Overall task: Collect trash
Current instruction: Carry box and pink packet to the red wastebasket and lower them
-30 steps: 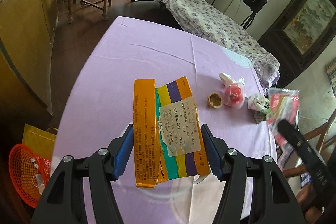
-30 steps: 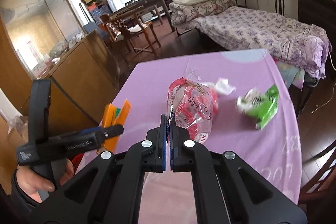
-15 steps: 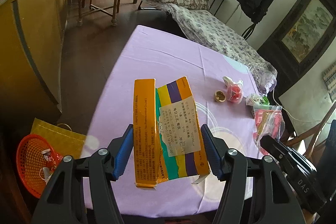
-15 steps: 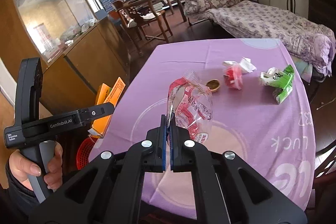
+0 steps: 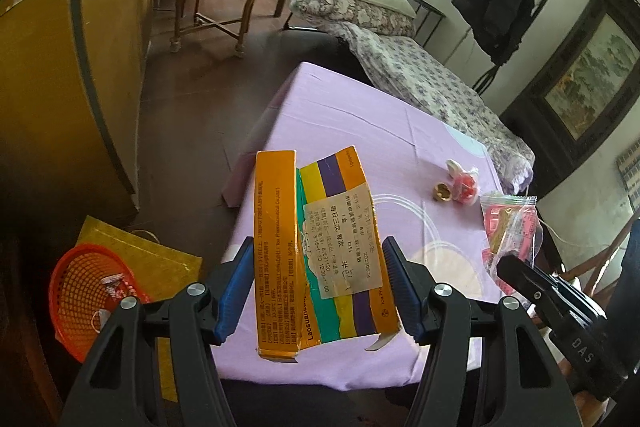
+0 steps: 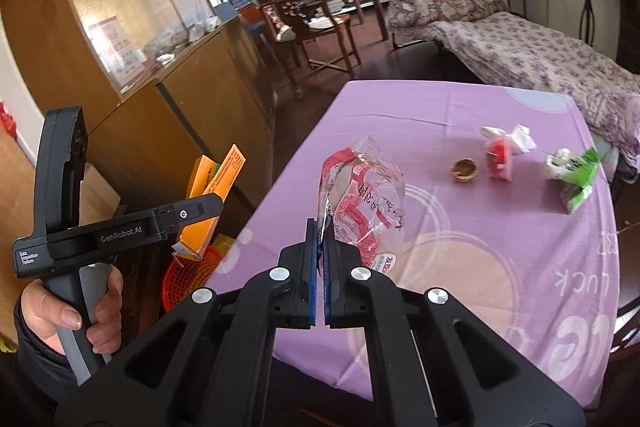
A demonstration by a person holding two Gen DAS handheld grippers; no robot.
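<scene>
A flattened orange carton (image 5: 320, 247) with yellow, purple and green stripes and a white label is clamped between the blue pads of my left gripper (image 5: 318, 267), over the near left edge of the purple-clothed table (image 5: 360, 115). From the right wrist view the same carton (image 6: 212, 183) hangs above an orange mesh basket (image 6: 188, 275) on the floor. My right gripper (image 6: 319, 227) is shut on the edge of a clear red-and-white plastic wrapper (image 6: 360, 199), held above the table's near side. A person's hand (image 6: 72, 319) grips the left handle.
On the table lie a brown nutshell (image 6: 465, 170), a red-and-white packet (image 6: 500, 155) and a green-and-white packet (image 6: 572, 171). The orange basket (image 5: 88, 291) rests on a yellow bag (image 5: 160, 259) beside a wooden cabinet (image 5: 60, 87). A bed and chairs stand farther back.
Both grippers have pulled back and left from over the table to its near left edge, keeping their loads. The basket and floor now show more fully.
</scene>
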